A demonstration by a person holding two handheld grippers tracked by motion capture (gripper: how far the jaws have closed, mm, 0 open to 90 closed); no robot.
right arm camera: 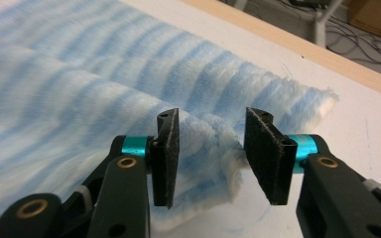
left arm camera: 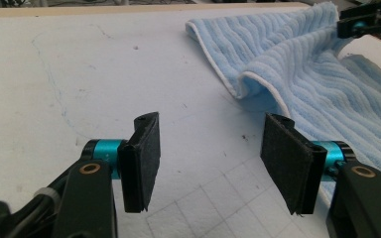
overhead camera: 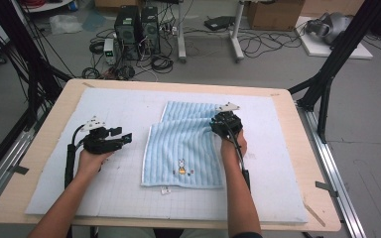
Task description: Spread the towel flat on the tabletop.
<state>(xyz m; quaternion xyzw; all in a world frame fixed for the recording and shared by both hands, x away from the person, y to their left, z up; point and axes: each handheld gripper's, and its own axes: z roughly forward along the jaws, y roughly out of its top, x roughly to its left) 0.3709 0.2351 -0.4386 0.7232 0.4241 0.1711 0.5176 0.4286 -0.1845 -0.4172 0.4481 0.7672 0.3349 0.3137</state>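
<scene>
A light blue striped towel [overhead camera: 183, 148] lies folded on the white mat, with a small embroidered figure [overhead camera: 181, 167] near its front edge. My right gripper [overhead camera: 220, 120] is at the upper right corner of the folded top layer. In the right gripper view it [right arm camera: 211, 156] is open, and a bunched towel corner [right arm camera: 213, 144] sits between the jaws, unpinched. My left gripper [overhead camera: 123, 135] hovers open over the bare mat just left of the towel, holding nothing. In the left gripper view it [left arm camera: 211, 163] faces the towel's rolled edge [left arm camera: 258, 84], with the right gripper [left arm camera: 367, 22] farther off.
The gridded white mat [overhead camera: 114, 193] covers a wooden table [overhead camera: 49, 129]. On the floor beyond the far edge are computer towers [overhead camera: 136, 27], cables and boxes. Black frame legs [overhead camera: 327, 74] stand at the back right. A small tag [overhead camera: 164, 190] sticks out at the towel's front edge.
</scene>
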